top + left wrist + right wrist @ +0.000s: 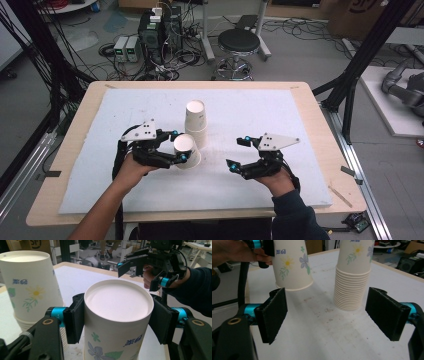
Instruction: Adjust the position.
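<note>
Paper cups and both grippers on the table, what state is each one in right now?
Single paper cup: upside down, clamped, lifted off the mat.
Cup stack: upside down, standing on the mat, free.
Left gripper: shut on the single cup.
Right gripper: jaws open, empty.

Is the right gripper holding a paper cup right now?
No, in the right gripper view the right gripper stands open over bare table, while the single cup is held by the left gripper.
</note>
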`<state>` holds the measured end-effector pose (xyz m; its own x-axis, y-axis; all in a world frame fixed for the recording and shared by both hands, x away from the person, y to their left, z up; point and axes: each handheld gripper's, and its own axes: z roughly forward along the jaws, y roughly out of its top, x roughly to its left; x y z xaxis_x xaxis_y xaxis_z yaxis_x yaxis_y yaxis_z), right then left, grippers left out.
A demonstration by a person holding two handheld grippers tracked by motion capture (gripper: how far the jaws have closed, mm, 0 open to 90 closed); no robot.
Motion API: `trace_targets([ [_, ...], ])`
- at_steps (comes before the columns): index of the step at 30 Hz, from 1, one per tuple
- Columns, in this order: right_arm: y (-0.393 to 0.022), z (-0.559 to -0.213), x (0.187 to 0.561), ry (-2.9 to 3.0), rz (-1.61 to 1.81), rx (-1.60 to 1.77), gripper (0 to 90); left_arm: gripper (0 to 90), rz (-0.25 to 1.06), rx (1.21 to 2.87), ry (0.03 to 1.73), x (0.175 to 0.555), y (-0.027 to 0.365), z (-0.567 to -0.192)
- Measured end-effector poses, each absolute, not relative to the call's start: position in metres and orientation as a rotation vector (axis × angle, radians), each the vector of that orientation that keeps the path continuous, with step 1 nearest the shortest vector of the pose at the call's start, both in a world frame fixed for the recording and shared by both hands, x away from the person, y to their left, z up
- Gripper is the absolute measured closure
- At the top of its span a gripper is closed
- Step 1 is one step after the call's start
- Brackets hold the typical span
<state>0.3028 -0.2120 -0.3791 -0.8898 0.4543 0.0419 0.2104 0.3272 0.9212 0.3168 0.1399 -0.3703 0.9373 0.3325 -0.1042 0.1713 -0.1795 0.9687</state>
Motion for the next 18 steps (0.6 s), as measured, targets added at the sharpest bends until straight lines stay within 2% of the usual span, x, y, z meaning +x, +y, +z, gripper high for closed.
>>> trace_targets([
  [18,-0.192,-0.393,0.299,2.442,1.630,0.523,17.9,35.7,0.069,1.781,0.282,0.318,0.097,-0.373],
])
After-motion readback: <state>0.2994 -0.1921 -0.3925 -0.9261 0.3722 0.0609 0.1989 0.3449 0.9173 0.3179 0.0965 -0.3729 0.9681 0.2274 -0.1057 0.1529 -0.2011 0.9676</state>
